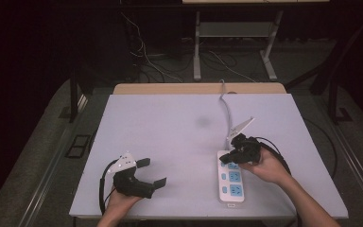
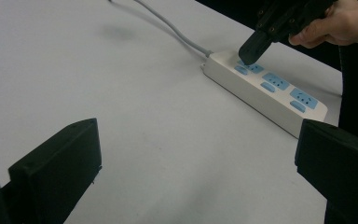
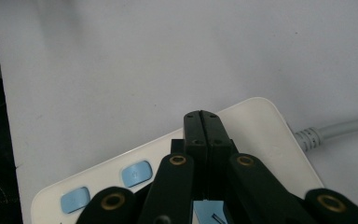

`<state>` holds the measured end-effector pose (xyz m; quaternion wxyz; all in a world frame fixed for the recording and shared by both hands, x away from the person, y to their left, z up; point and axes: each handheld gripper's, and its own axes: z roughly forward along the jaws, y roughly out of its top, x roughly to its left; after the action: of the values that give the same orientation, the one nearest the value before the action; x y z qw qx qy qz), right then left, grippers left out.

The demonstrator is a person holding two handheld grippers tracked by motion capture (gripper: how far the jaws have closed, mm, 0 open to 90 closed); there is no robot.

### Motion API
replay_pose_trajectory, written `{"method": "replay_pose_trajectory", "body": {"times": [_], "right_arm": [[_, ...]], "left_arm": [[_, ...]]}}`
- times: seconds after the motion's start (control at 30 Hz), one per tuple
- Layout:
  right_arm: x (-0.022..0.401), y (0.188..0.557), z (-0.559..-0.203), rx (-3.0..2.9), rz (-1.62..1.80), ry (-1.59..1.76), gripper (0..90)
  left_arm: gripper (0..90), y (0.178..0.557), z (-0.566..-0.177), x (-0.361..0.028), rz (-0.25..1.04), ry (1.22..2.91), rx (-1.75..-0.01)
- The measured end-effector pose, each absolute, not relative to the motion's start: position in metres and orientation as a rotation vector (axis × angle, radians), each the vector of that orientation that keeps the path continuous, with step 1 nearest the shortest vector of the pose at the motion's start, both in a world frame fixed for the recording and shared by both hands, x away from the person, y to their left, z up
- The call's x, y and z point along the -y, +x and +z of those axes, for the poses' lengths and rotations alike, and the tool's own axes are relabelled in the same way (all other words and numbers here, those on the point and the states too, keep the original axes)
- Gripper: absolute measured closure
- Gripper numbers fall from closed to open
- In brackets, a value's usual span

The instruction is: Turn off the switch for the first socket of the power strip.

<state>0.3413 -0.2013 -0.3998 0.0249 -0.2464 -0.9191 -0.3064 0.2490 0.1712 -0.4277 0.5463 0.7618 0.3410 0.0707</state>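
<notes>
A white power strip (image 1: pixel 230 182) with blue sockets and blue switches lies at the table's front right; its grey cable (image 1: pixel 227 111) runs toward the far edge. My right gripper (image 1: pixel 224 158) is shut with nothing between its jaws. Its tips touch the strip's top at the cable end, on the blue socket and switch there. From the right gripper view the closed jaws (image 3: pixel 207 116) point down onto the strip (image 3: pixel 256 126). My left gripper (image 1: pixel 152 172) rests open at the front left, empty. Its view looks between its wide jaws (image 2: pixel 196 158) at the strip (image 2: pixel 279 100) and the right gripper (image 2: pixel 249 53).
The white table top (image 1: pixel 170 118) has a wooden strip (image 1: pixel 198 88) along its far edge. A faint grey smudge (image 1: pixel 202 122) marks the middle. Beyond the table, loose cables (image 1: pixel 146 56) and a metal stand (image 1: pixel 197 47) sit on the dark floor.
</notes>
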Motion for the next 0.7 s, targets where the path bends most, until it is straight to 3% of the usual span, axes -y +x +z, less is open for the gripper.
{"method": "replay_pose_trajectory", "body": {"times": [0.7], "right_arm": [[0.228, 0.341, -0.374, 2.805, -1.068, -0.839, 89.8]], "left_arm": [[0.0, 0.249, -0.427, -0.171, 0.168, 1.804, -0.805]]}}
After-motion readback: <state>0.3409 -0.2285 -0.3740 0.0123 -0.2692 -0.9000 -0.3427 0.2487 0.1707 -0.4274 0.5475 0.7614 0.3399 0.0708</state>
